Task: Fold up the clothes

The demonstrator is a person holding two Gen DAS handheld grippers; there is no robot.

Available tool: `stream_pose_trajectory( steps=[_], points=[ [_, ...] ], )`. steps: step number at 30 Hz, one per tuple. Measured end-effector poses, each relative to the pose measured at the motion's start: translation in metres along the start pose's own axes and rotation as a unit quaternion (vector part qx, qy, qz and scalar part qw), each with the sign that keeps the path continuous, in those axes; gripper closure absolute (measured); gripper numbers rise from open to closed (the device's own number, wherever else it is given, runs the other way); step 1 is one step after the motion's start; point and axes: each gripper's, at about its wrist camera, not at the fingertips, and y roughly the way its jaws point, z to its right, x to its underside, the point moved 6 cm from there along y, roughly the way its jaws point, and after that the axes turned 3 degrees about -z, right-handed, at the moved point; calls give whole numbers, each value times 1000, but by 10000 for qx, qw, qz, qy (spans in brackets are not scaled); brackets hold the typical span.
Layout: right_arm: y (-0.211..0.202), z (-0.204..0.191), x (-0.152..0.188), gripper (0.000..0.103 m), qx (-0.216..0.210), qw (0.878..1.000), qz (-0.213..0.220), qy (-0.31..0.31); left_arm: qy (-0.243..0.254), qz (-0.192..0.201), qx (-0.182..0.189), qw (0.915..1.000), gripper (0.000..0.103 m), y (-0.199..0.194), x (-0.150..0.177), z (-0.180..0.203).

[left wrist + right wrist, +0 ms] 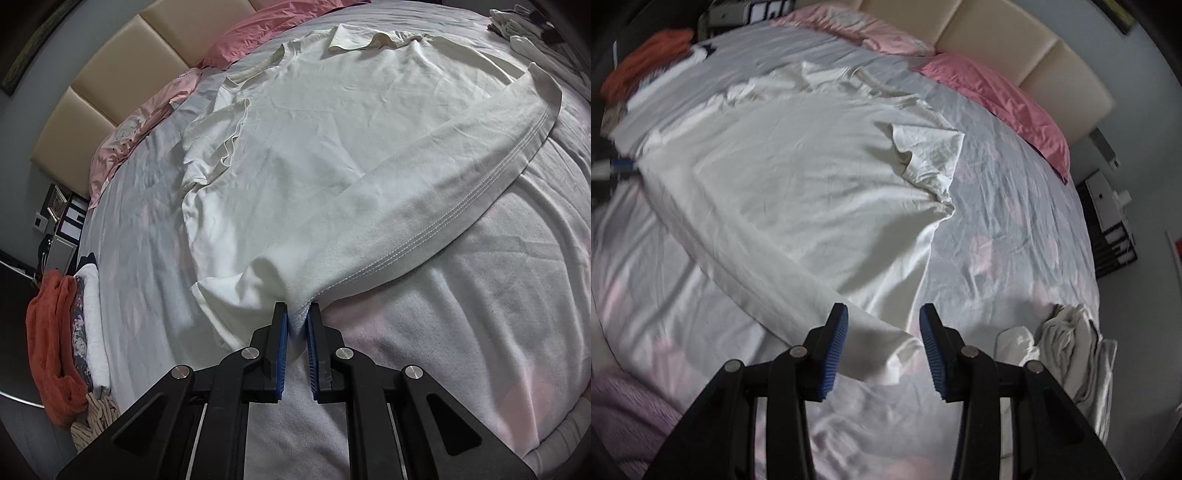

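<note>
A white T-shirt (317,147) lies spread on the bed, its bottom hem folded up toward me. My left gripper (297,317) is shut on the near-left hem corner, the fabric pinched between its blue pads (282,347). In the right wrist view the same shirt (783,184) fills the middle, one short sleeve (927,155) crumpled at its right side. My right gripper (883,325) is open, its fingers straddling the other hem corner (886,354), which rests loose on the sheet.
The bed sheet (480,314) is pale grey with faint pink patches. Pink pillows (1001,96) and a beige padded headboard (122,62) line the far side. Folded clothes, orange and white, (59,339) are stacked at one bed edge; crumpled white garments (1071,339) lie at the other.
</note>
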Motion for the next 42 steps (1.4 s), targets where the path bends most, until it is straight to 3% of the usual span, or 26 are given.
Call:
stream_pose_trajectory(
  steps=[4,7,16,21,24,25,28,32,36,42],
  points=[
    [19,-12,32,64,210,9929,-546,-1038,-228,188,141,9995,92,-8,-3,-9],
    [32,-18,52,64,322,9848,-855,-1475,-439,270,280,9983,92,-11,-5,-16],
    [57,-41,56,58,391,9712,-1104,-2077,-948,256,618,9933,92,-2,-8,-30],
    [80,-49,55,58,779,9579,-1245,-2467,-923,177,586,9939,91,6,-5,-30],
    [87,-43,51,66,775,9627,-1259,-2268,-936,88,599,9938,88,13,-4,-32],
    [88,-40,49,81,737,9658,-1251,-2150,-935,57,591,9938,88,15,-4,-33],
    [81,-29,43,94,400,9787,-1130,-1669,-924,-21,542,9942,87,21,-2,-33],
    [66,0,29,97,-68,9934,-878,-733,-921,-29,497,9945,87,24,-3,-34],
    [60,20,21,98,-340,9965,-760,-66,-923,-24,457,9947,87,27,-4,-34],
    [72,18,19,98,-223,9964,-809,-82,-774,-7,461,9959,85,28,-3,-32]
  ],
)
